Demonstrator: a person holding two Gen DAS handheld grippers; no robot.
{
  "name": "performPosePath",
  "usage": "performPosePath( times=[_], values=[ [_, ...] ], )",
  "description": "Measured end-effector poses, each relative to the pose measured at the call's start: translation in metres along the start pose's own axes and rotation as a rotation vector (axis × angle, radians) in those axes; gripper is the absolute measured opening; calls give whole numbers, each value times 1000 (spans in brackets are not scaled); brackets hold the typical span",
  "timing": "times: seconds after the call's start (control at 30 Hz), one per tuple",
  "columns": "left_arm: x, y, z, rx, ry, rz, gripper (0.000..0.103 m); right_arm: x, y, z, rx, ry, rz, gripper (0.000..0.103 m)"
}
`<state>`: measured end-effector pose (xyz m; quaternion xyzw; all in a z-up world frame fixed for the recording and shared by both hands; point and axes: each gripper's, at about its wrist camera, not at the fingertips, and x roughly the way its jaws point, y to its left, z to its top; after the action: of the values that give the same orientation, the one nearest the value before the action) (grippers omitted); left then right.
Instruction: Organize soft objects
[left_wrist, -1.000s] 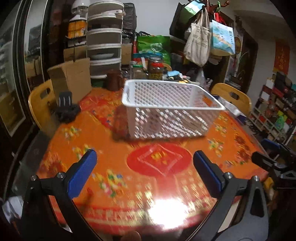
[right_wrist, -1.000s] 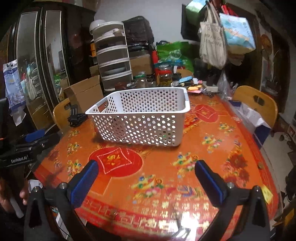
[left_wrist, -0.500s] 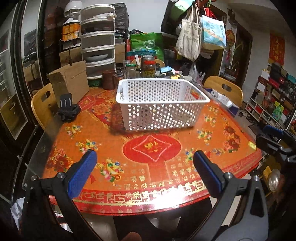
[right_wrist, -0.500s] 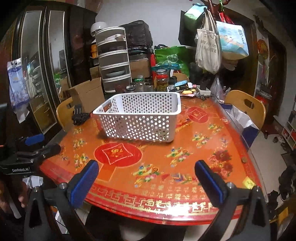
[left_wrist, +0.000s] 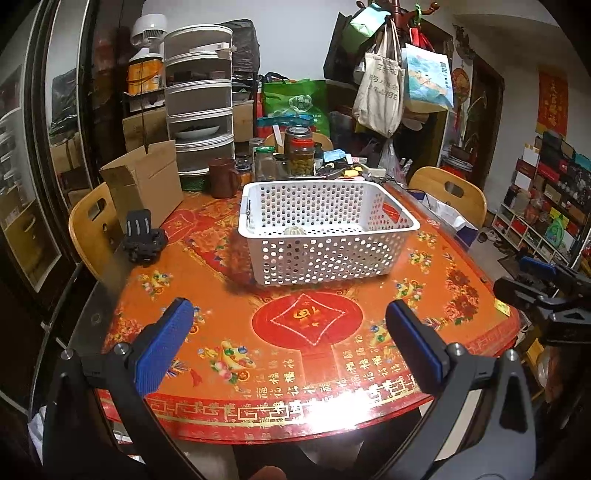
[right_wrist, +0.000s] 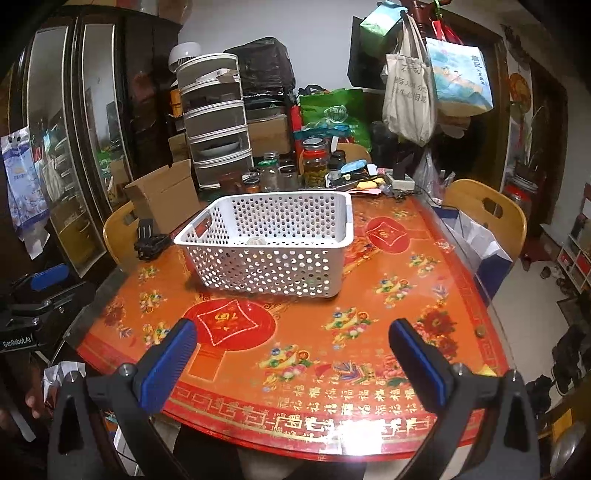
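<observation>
A white perforated basket (left_wrist: 328, 254) stands on the red and orange table (left_wrist: 306, 325); it also shows in the right wrist view (right_wrist: 269, 266). A small pale soft object (left_wrist: 294, 231) peeks over its near rim inside, also seen in the right wrist view (right_wrist: 255, 242). My left gripper (left_wrist: 288, 332) is open and empty, held back over the table's near edge. My right gripper (right_wrist: 291, 350) is open and empty, likewise back from the basket. Each gripper shows at the edge of the other's view: the right (left_wrist: 546, 291), the left (right_wrist: 33, 295).
A black clamp mount (left_wrist: 142, 240) lies at the table's left. A cardboard box (left_wrist: 144, 184), a brown mug (left_wrist: 223, 177), jars (left_wrist: 301, 155) and stacked drawers (left_wrist: 199, 96) crowd the far side. Wooden chairs (left_wrist: 448, 192) stand around the table.
Both grippers have pulled back and up from the basket, so more of the table's near edge shows. Both stay open and empty.
</observation>
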<state>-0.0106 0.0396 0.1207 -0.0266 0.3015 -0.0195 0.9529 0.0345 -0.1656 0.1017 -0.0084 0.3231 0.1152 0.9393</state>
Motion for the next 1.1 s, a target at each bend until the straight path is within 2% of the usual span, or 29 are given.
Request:
performPosePath(
  times=[0.23,1.1],
  values=[
    [2,-7,-5,13,0,4,103,5,9,-2,-21,4,-31,103],
    [7,-5,-10,12,9,-2,103,4,18,-7,-34,12,-35,103]
  ],
)
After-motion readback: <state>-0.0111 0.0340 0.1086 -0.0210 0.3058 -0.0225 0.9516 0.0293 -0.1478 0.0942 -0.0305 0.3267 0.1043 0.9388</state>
